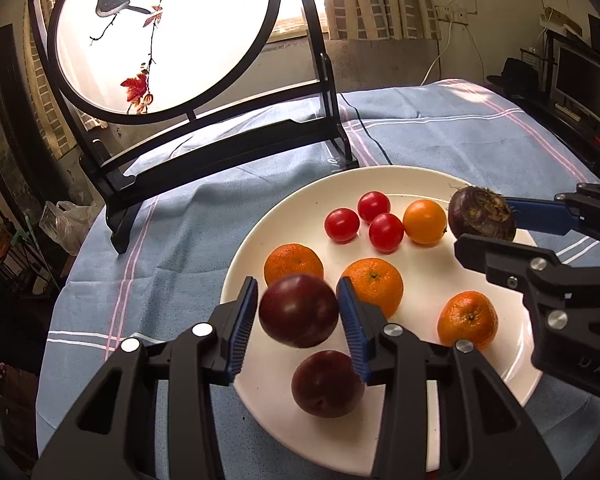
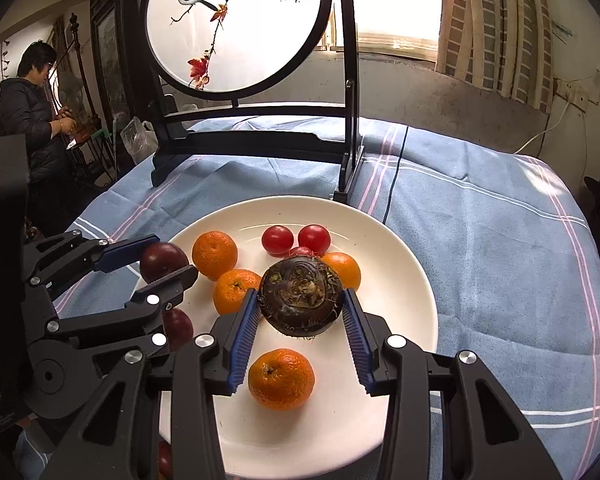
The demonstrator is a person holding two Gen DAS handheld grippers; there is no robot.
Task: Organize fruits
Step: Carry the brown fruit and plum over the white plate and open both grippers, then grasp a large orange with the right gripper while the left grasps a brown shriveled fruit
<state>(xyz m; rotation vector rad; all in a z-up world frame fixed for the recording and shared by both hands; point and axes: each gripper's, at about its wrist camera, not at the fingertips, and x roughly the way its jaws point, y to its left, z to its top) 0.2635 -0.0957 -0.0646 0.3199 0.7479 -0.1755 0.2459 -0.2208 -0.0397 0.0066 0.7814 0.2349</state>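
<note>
Fruit is being gathered on a white plate [image 1: 512, 376] set on a blue striped cloth [image 2: 480, 240], and both tools are loaded above it. Nearest in the left wrist view, a dark plum [image 1: 327, 384] lies on the near part of the plate, and just above it a second plum [image 1: 298, 310] is gripped by the left gripper [image 1: 298, 312], whose blue pads are closed against its two sides; it appears to be held clear of the plate, slightly blurred. In the right wrist view, a mandarin [image 2: 281, 378] rests near on the plate, and above it a rough, brown, hairy-skinned bulb [image 2: 302, 299], possibly a water chestnut, is clamped by the right gripper [image 2: 302, 312], pads pressed to either side. Further in, two more mandarins [image 1: 374, 286] and a smooth orange fruit [image 1: 425, 221] are seen, with three red cherry tomatoes [image 1: 373, 206] at the far side. Beyond the plate a round painted screen [image 2: 240, 24] in a black stand is placed, and a bystander [image 2: 32, 120] is seen far left. The step in hand is judged to be placement of the two held items. A free patch of plate must be chosen for each, preferably beside like fruit, and each lowered to contact before the pads are parted, lest round fruit be set rolling.
</note>
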